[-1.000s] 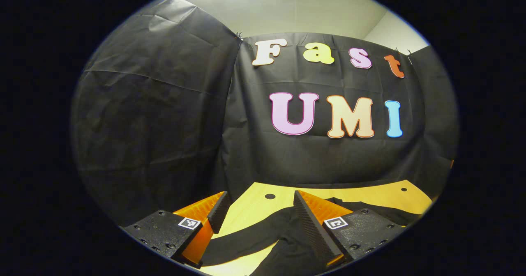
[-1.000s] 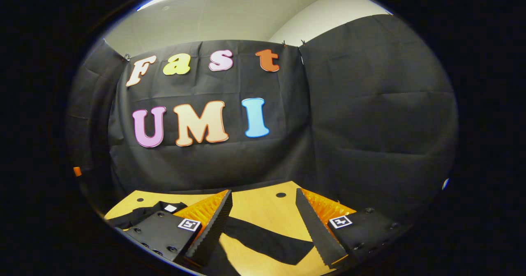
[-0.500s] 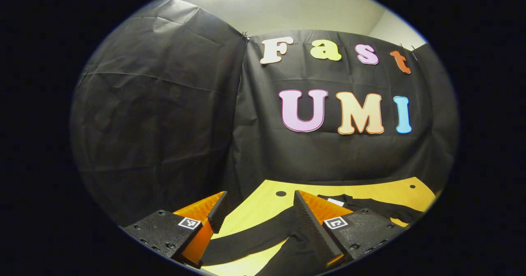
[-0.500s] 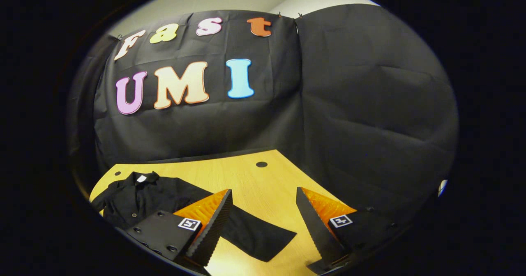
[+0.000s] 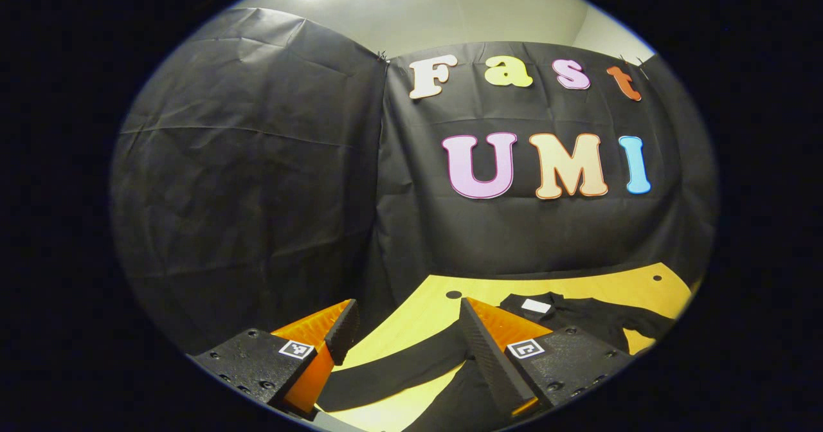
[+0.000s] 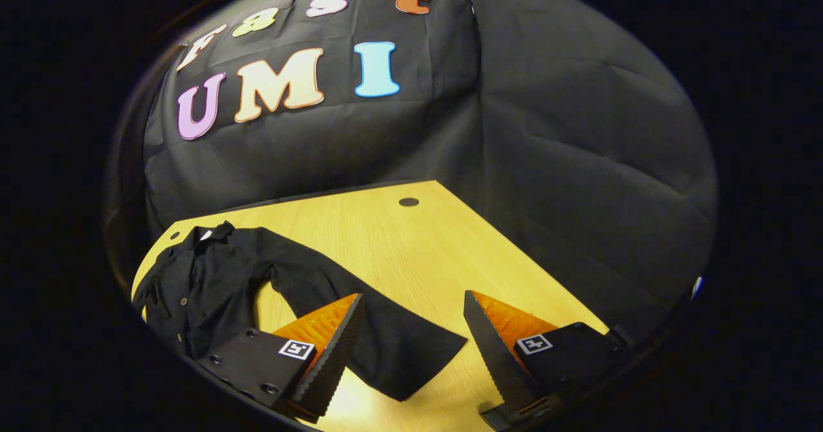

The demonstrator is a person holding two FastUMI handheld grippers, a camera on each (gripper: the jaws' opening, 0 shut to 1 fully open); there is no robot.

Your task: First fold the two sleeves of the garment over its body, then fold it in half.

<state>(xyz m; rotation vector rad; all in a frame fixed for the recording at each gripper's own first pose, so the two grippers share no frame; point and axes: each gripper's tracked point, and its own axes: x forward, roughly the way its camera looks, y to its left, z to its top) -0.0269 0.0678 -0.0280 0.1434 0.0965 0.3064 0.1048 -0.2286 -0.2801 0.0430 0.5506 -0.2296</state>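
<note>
A black button-up shirt (image 6: 206, 284) lies flat on the yellow wooden table (image 6: 398, 239). In the right gripper view one long sleeve (image 6: 398, 348) runs out from the body, and its cuff end lies between the fingers of my right gripper (image 6: 411, 348), which is open above it. In the left gripper view the other sleeve (image 5: 392, 371) stretches across the table below my left gripper (image 5: 405, 348), open with nothing between its fingers. The collar with a white tag (image 5: 535, 305) sits beyond the left gripper's right finger (image 5: 488, 348).
Black cloth walls close in the table at the back and both sides. Small round holes (image 6: 408, 202) mark the tabletop near its far corners. Bare wood lies to the right of the sleeve in the right gripper view.
The right gripper has tipped down and moved toward the sleeve, so more of the shirt and table shows. The left gripper has shifted slightly, bringing the collar into view. Both stay open.
</note>
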